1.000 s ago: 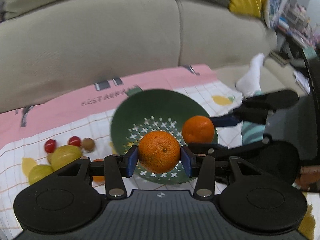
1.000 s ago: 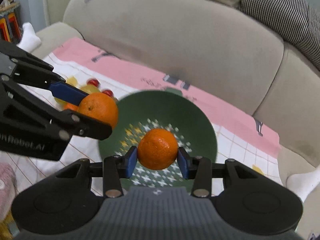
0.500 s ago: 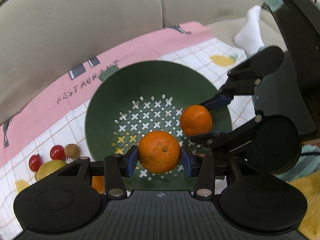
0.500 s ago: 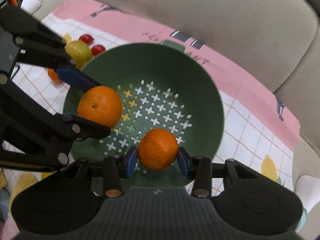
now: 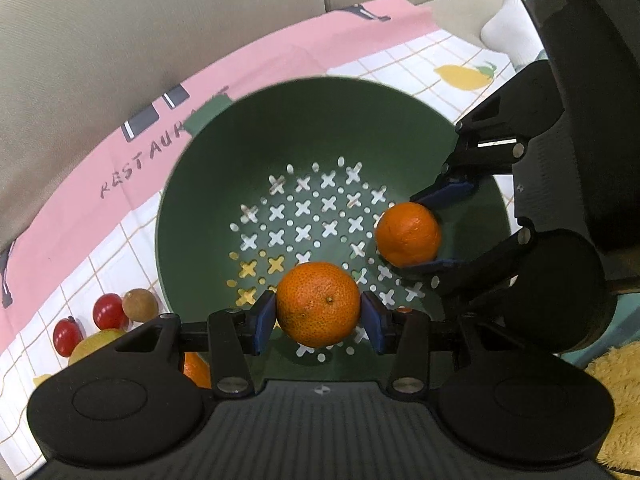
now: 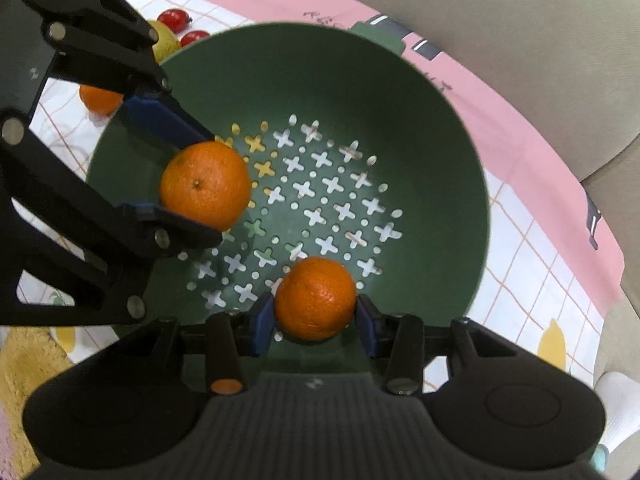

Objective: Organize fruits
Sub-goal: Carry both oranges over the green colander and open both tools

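My left gripper (image 5: 319, 316) is shut on an orange (image 5: 318, 304) and holds it inside the green perforated bowl (image 5: 304, 128), near its front wall. My right gripper (image 6: 316, 322) is shut on a second orange (image 6: 315, 298), also low inside the bowl (image 6: 420, 120). Each gripper shows in the other's view: the right one with its orange (image 5: 408, 233) at the bowl's right side, the left one with its orange (image 6: 205, 185) at the bowl's left side.
Left of the bowl on the checked cloth (image 5: 100, 256) lie two red tomatoes (image 5: 107, 311), a brown fruit (image 5: 139, 304), a yellow-green fruit (image 5: 96, 342) and another orange (image 6: 100, 100). A beige sofa (image 5: 120, 32) stands behind. A yellow plush rug (image 5: 616, 384) lies at right.
Both grippers have moved forward and down with their oranges, from above the bowl's near rim to deep inside it. Both stay shut.
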`<state>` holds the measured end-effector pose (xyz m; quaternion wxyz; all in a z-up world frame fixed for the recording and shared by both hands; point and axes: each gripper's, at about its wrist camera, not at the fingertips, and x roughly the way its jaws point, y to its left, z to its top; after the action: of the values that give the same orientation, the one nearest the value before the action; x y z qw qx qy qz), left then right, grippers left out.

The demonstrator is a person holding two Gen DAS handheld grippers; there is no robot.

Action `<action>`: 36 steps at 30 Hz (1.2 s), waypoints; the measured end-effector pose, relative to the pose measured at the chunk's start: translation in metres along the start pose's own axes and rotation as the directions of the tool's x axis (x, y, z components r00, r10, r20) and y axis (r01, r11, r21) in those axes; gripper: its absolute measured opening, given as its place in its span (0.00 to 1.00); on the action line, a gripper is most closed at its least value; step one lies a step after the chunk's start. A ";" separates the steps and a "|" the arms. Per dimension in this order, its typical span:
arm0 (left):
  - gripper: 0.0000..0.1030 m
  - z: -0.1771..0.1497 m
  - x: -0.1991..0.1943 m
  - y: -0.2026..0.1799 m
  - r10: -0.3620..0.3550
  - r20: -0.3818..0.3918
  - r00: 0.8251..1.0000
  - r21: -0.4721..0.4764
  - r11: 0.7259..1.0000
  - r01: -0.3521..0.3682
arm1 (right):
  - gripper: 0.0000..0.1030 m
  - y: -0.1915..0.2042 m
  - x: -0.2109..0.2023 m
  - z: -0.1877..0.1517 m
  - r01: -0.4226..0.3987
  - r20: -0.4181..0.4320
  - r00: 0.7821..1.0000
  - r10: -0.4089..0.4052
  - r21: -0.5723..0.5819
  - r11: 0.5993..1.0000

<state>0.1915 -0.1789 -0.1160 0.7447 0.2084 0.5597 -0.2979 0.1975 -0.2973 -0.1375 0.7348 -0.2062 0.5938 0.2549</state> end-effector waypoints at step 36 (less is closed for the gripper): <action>0.55 -0.024 -0.065 -0.020 0.064 0.112 0.992 -0.033 0.998 -0.061 | 0.70 0.016 -0.052 -0.014 0.108 0.094 0.990 -0.106 -0.011 0.994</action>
<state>0.1482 -0.1645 -0.0603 0.7872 0.1977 0.5141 -0.2775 0.1682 -0.2997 -0.0891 0.7726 -0.2316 0.5449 0.2293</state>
